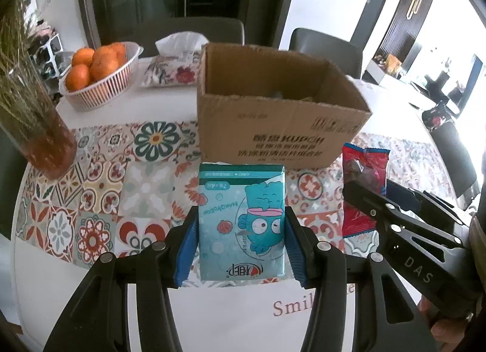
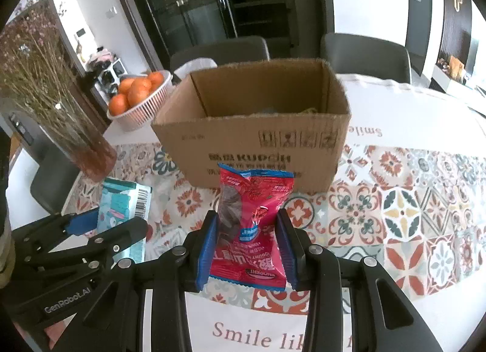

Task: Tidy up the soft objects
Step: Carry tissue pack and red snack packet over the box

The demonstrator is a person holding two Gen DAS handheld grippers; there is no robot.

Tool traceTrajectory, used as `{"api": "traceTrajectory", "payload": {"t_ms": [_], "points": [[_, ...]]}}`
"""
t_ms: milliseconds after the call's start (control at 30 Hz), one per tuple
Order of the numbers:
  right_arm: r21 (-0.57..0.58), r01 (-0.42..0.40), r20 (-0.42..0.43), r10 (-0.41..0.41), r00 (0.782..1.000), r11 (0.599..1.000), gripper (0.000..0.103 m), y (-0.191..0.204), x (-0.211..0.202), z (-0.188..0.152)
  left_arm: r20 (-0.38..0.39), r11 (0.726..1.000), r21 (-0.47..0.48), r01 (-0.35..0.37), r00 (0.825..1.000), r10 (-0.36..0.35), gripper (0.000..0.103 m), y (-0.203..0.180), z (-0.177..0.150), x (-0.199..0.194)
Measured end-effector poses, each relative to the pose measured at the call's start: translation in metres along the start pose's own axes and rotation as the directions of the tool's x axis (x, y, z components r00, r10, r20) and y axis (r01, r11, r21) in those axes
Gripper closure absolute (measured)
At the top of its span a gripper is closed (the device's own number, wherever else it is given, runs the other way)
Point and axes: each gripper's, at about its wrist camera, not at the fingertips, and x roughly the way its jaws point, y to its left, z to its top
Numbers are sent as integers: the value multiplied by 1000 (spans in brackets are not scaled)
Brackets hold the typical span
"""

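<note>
My left gripper (image 1: 241, 248) is shut on a teal tissue pack (image 1: 242, 221) with a cartoon fish, held above the patterned tablecloth. My right gripper (image 2: 246, 248) is shut on a red snack packet (image 2: 252, 227), its blue pads pressing both sides. An open cardboard box (image 1: 273, 108) stands just beyond both packs; the same cardboard box (image 2: 258, 127) fills the middle of the right wrist view, with something dim at its bottom. In the left wrist view the red snack packet (image 1: 363, 169) and the right gripper's body show at the right. The tissue pack (image 2: 121, 203) shows at the left of the right wrist view.
A white basket of oranges (image 1: 100, 78) and a floral tissue holder (image 1: 173, 69) stand behind the box on the left. A glass vase of dried flowers (image 1: 33, 115) rises at the table's left edge. Grey chairs (image 2: 364, 54) stand beyond the table's far side.
</note>
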Motion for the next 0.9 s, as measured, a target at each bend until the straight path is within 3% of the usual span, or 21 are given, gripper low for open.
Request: {"api": "traceTrajectory", "payload": {"t_ms": [900], "points": [[-3, -2, 147, 3, 989, 1000, 64, -4, -39, 46, 151, 998, 60, -2, 989, -7, 51, -19, 50, -37]]}}
